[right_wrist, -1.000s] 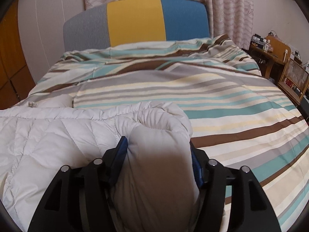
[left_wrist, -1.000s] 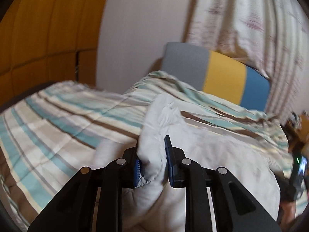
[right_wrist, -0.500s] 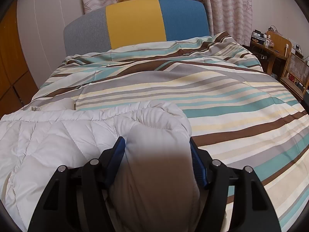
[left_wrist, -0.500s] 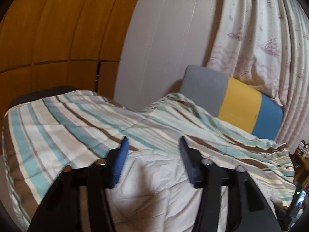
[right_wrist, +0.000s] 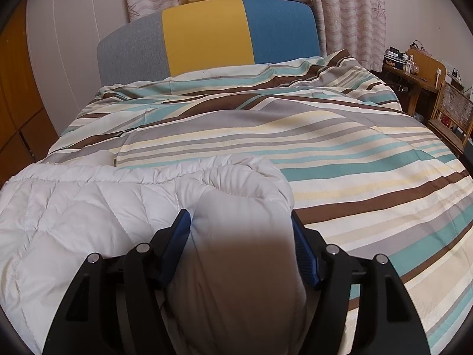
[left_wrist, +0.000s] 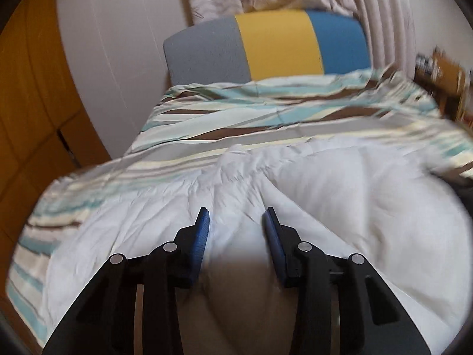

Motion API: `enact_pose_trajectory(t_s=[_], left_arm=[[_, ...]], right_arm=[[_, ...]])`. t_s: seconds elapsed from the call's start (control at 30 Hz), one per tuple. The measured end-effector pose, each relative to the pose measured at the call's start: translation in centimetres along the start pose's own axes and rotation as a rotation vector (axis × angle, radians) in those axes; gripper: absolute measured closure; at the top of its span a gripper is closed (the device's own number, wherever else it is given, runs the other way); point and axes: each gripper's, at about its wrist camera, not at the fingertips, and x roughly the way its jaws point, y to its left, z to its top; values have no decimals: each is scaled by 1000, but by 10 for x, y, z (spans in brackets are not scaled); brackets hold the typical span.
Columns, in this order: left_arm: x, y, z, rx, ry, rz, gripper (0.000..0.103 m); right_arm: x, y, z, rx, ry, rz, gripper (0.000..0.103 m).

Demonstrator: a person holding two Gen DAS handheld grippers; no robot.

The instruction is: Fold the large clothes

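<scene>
White quilted down garment [right_wrist: 74, 207] lying on the near, left part of a bed, spread over a striped duvet [right_wrist: 325, 153] with bands of teal, brown, grey and cream. In the right wrist view, a thick rolled fold of the garment rises between the blue-padded fingers [right_wrist: 177, 236] of the right gripper [right_wrist: 241, 224]; both pads press against the sides of the fold, so the jaws stand wide apart yet clamped on the bulky fabric. In the left wrist view, which is blurred by motion, the left gripper [left_wrist: 236, 219] is held over the same garment [left_wrist: 340, 195] with its blue pads [left_wrist: 202, 230] parted; white fabric fills the gap between them, but whether the pads actually pinch it cannot be told. The garment's diamond stitching shows plainly on its flat left portion, and its far edge lies along the duvet's stripes. Beyond the duvet stands an upholstered headboard [right_wrist: 207, 35] in three vertical panels: grey, yellow, blue. Behind it hangs a pale curtain [right_wrist: 348, 9] printed with pink starfish and wavy lines, against a white panelled wall [right_wrist: 68, 38]. Orange-brown wooden panelling [left_wrist: 26, 82] borders the left of the room. At the far right, a wooden desk [right_wrist: 414, 74] carries small cluttered items, beside a cane-backed chair [right_wrist: 452, 112].
</scene>
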Motion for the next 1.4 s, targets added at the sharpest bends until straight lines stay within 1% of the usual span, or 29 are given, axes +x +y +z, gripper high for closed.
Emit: enact_pose_trajectory(t_s=[0.1,0.17,0.27,0.33,0.37,0.4,0.43,0.5,0.53,0.6,0.67,0.73,0.77,0.83,0.9,0.97,1.03,1.07,1.13,1.4], left_arm=[[29,13,-5,-88,40,-66,63],[37,19,-10,-130,39,-93,63],[37,26,-12,-158,49,-126,63],[31,33,-9,-194,64,-150,63],[24,41,-9,-234,74,-170,63],[18,48,-8,-265,81,-182,61],[10,55,-8,-300,81,-191,52],[-5,63,-7,-327,60,-170,46],[-9,65,-5,-319,50,-152,46],[-9,65,2,-274,41,-116,46],[2,62,11,-208,56,-67,46],[17,59,17,-161,82,-44,46],[28,59,19,-139,99,-35,46],[41,61,18,-128,112,-35,45],[47,62,15,-134,95,-43,42],[56,68,11,-179,88,-83,39],[63,73,8,-221,86,-120,37],[66,76,6,-239,82,-138,37],[68,77,3,-250,74,-148,37],[70,76,0,-249,75,-149,36]], right_arm=[[-1,0,0,4,-4,0,37],[-4,0,0,6,-15,5,36],[-13,2,5,-5,-8,38,36],[-32,6,11,-10,-34,68,37],[-47,9,13,-3,-60,106,37],[-64,12,14,4,-88,155,37],[-75,16,15,3,-108,186,37],[-95,33,13,-32,-124,256,37],[-97,41,13,-55,-113,284,38],[-91,71,11,-136,-58,339,41],[-84,96,10,-221,-45,342,47],[-69,123,13,-332,-26,319,49],[-58,132,15,-361,-7,311,52],[-36,138,15,-348,21,307,52],[-12,135,16,-295,48,307,51],[1,132,12,-259,54,312,48],[11,131,9,-242,56,306,48],[14,131,9,-243,56,300,48],[17,131,6,-245,50,290,48],[24,131,3,-256,37,265,47]])
